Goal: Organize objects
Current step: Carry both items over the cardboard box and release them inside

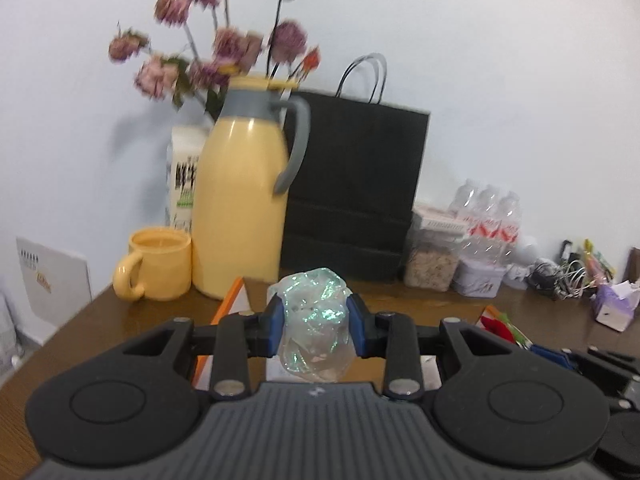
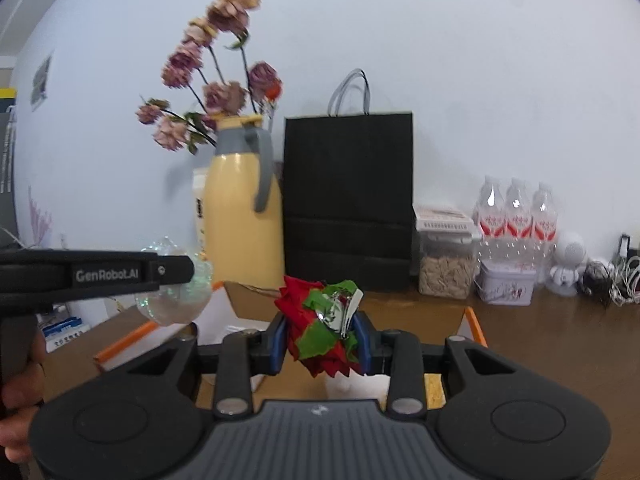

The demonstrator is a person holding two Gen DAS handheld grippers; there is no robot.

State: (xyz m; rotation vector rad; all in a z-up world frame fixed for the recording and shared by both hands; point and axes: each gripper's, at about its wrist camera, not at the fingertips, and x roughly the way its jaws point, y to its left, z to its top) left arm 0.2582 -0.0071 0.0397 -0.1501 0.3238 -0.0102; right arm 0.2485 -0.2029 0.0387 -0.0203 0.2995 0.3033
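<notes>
My left gripper (image 1: 316, 330) is shut on a crumpled clear iridescent plastic wrap (image 1: 314, 320), held above the brown table (image 1: 128, 316). In the right wrist view the same wrap (image 2: 176, 296) shows at the left under the left gripper's black body. My right gripper (image 2: 322, 338) is shut on a red artificial rose with green leaves and a bit of silver foil (image 2: 320, 320). Both are held over an open cardboard box with orange edges (image 2: 248, 300), whose flap (image 1: 228, 300) also shows in the left wrist view.
A yellow jug holding dried pink flowers (image 1: 240, 200), a yellow mug (image 1: 160, 264) and a black paper bag (image 1: 352, 192) line the wall. Right of them: a cereal jar (image 2: 444, 272), water bottles (image 2: 516, 216), a tin, cables and a tissue box (image 1: 616, 304). A hand (image 2: 16, 392) holds the left gripper.
</notes>
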